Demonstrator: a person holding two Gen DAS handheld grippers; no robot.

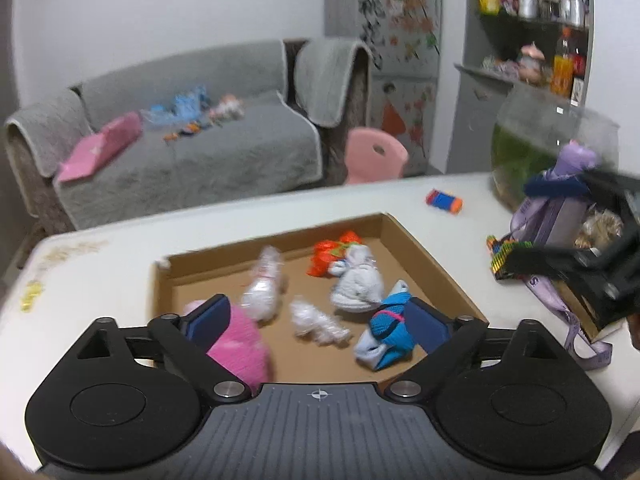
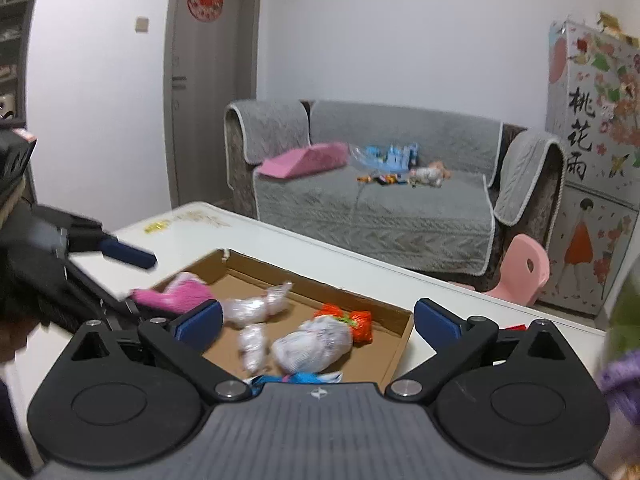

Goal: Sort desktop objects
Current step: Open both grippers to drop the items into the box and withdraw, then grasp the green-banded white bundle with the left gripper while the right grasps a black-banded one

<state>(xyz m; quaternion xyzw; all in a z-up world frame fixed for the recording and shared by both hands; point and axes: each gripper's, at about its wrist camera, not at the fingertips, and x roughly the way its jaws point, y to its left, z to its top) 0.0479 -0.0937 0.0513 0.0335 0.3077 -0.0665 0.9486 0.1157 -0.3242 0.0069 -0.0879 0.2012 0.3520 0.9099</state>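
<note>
A shallow cardboard box (image 1: 424, 256) lies on the white table (image 1: 224, 220). It holds a pink fuzzy bundle (image 1: 240, 348), a blue sock bundle (image 1: 386, 336), a white sock ball (image 1: 358, 284), an orange bundle (image 1: 332, 254) and clear plastic-wrapped bundles (image 1: 266, 284). My left gripper (image 1: 318, 320) is open above the box's near edge, empty, the pink bundle beside its left finger. My right gripper (image 2: 318, 318) is open and empty over the box (image 2: 400, 348), above the white sock ball (image 2: 314, 344). The pink bundle (image 2: 176, 294) lies at the box's left end.
A small blue-and-orange toy (image 1: 444, 201) lies on the table behind the box. At the right stand a glass fish bowl (image 1: 532, 148), a purple bottle with a strap (image 1: 560, 208) and a colourful block (image 1: 504, 256). A pink chair (image 1: 374, 154) and grey sofa (image 1: 192, 152) stand beyond the table.
</note>
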